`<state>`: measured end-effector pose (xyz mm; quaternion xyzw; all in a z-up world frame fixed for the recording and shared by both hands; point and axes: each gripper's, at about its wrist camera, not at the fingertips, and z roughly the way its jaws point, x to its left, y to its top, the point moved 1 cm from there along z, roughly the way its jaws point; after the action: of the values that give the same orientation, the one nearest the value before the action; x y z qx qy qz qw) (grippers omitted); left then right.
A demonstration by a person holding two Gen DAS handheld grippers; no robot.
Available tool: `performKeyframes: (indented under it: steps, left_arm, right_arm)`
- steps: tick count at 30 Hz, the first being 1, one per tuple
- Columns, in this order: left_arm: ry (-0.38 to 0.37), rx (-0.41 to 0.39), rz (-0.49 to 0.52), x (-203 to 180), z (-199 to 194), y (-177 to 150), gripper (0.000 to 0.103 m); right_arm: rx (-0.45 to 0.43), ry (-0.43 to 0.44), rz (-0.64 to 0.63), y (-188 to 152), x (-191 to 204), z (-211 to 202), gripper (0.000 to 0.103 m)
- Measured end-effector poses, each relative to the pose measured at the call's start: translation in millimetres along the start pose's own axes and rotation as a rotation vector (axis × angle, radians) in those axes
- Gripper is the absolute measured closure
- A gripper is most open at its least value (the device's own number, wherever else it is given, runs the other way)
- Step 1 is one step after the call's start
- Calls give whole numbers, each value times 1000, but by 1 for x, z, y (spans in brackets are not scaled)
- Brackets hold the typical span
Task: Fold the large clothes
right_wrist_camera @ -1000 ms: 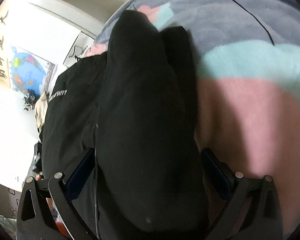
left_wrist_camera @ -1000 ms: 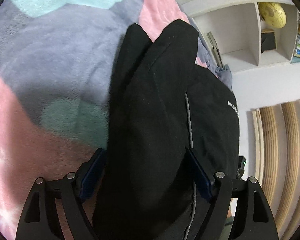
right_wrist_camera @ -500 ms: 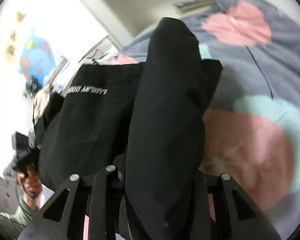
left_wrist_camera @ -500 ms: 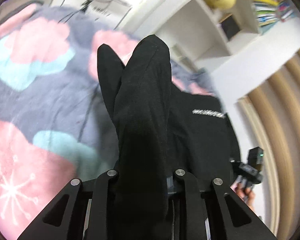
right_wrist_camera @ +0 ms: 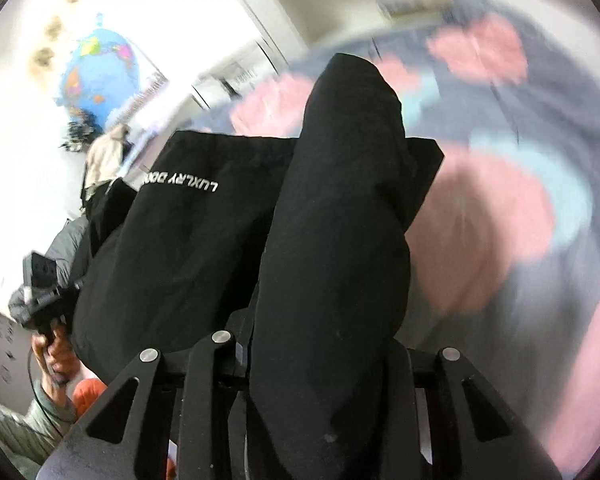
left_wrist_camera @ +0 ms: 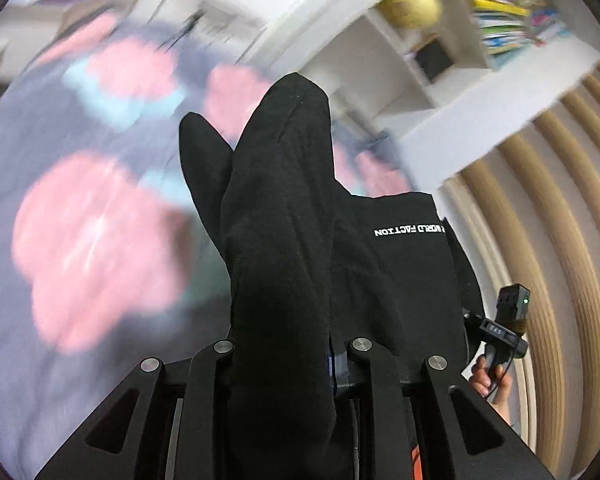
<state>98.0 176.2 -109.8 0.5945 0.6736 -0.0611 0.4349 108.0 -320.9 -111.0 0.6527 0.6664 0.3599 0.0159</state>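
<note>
A large black garment with white lettering hangs between both grippers, lifted above the bed. In the left wrist view my left gripper is shut on a bunched fold of the black garment, which covers the fingertips. In the right wrist view my right gripper is shut on another bunched fold of the garment. The rest of the cloth hangs flat to the left, toward the other gripper. The right gripper also shows in the left wrist view.
A grey blanket with pink and teal flowers covers the bed below, also in the right wrist view. A white shelf unit with a yellow globe and books stands beyond. Wooden slats are at right. A blue globe poster hangs on the wall.
Both grippers went from open around the garment folds to shut on them, then lifted the garment up off the blanket; the views tilted up toward the shelf and wall.
</note>
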Motion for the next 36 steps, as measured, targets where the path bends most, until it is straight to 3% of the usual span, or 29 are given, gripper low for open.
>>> performKeyframes:
  steps: [1,4,5,7,9,11,13,15,17,21,26,28,31,35,36]
  left_arm:
    - [34,36,-22,10,7,-8,77]
    - [327,302,-131,54,46,-35,66]
    - [359,348,-198,70,50,-45,62]
    - [269,322,-317,91,39,-52,60]
    - [246,279,-351,97,20,-48,59]
    - [300,216,-296,90,-2,-38,59]
    - [384,124,-186,69,-27,-26,60]
    - [396,58,-107,49,-41,-16,61]
    - [357,25,-44,24,-42,-10,61]
    - [249,56,109,-31,-10,-18,61]
    - [232,146,266,-66,44,-55,61]
    - [240,154,287,-73,58,-69,61]
    - [230,91,261,-63,58,-77,61]
    - [202,64,214,-54,67,-83,61]
    - [201,66,219,-52,67,-84,61]
  right_arm:
    - [48,-25,23,-9,-7,17,65]
    - [120,-120,133,-32,-33,49,50]
    - [122,-119,187,-38,-44,52,48]
    - [116,-86,321,-47,-67,51,38]
    - [118,-57,396,-52,-79,45,38]
    - [122,-80,400,-53,-79,30,38]
    - [120,-180,314,-51,-63,16,38]
    - [103,-296,203,-50,-32,3,37]
    - [71,-360,95,-46,5,-4,37]
    - [1,-524,-35,-43,55,-11,36]
    - [-121,-801,-101,-38,70,-36,27]
    - [-146,-765,-96,-37,75,-47,27]
    - [-151,-583,-111,-38,90,-54,24]
    - [-26,-322,-82,-47,110,5,24]
    - [0,-311,-84,-50,117,25,24]
